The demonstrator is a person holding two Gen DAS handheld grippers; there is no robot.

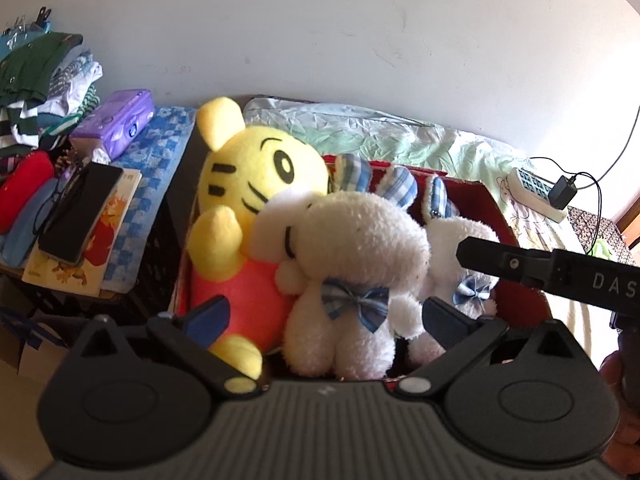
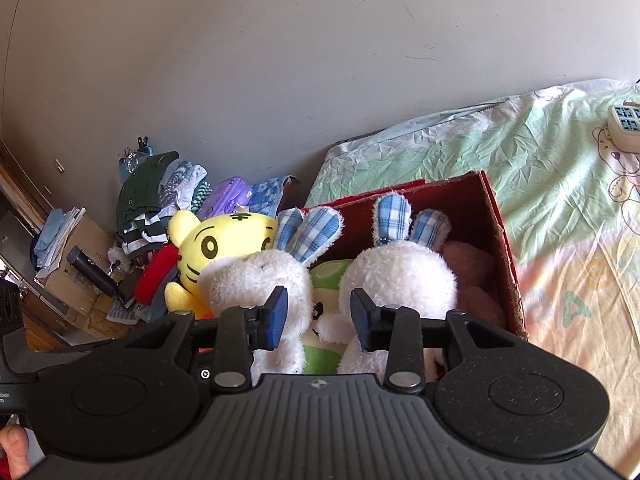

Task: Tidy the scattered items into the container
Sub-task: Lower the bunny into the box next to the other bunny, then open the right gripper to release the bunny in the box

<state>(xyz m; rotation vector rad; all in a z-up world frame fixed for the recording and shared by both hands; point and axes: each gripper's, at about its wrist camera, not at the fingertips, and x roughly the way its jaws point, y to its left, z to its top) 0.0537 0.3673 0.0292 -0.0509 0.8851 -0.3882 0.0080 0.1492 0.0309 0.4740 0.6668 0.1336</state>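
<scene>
Both tongs sit spread and empty: the left gripper at the bottom of its view frames a white bunny, the right gripper hangs over the gap between 2 bunnies. Pretty much done, I'd say. The red box at centre frame is stuffed with the yellow tiger, both bunnies, and a green plush wedged between them. No loose toys visible on the bed sheet at right. Upper left of the left view has a clothes pile and purple tissue pack, against a plain wall.
</scene>
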